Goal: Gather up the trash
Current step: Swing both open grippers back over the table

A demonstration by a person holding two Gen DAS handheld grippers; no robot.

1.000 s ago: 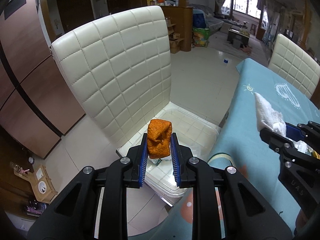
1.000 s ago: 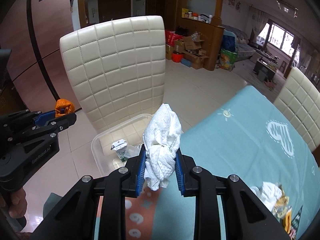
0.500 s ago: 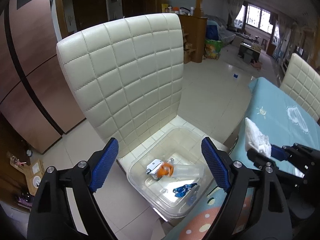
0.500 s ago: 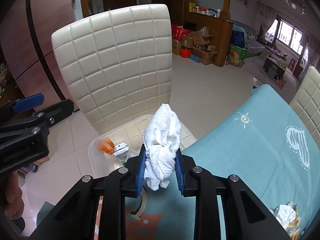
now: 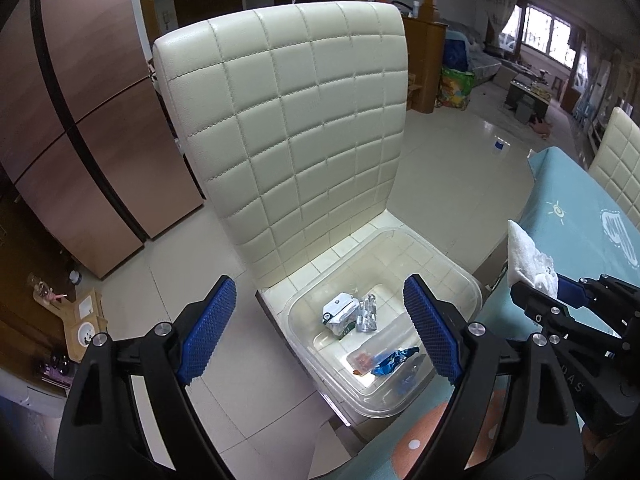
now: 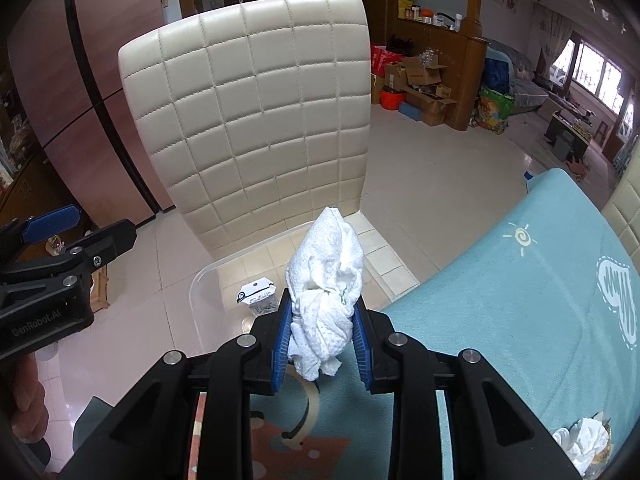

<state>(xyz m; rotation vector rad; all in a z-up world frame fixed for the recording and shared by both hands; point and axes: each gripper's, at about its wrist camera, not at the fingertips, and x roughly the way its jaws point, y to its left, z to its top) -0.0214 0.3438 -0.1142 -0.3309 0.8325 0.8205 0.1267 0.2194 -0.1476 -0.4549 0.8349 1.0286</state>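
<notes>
A home dining and living room: a quilted cream chair (image 5: 288,128), a table with blue cloth (image 6: 520,300), a sofa (image 6: 520,80) by the window.

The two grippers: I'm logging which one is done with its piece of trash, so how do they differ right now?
The left gripper stands wide open with nothing between its blue pads; the right gripper is narrow around a crumpled white paper towel, its jaws starting to open. The left gripper hangs over the clear plastic bin on the chair; the right gripper is over the blue tablecloth at the bin's edge. Both are black and tilt downward.
</notes>
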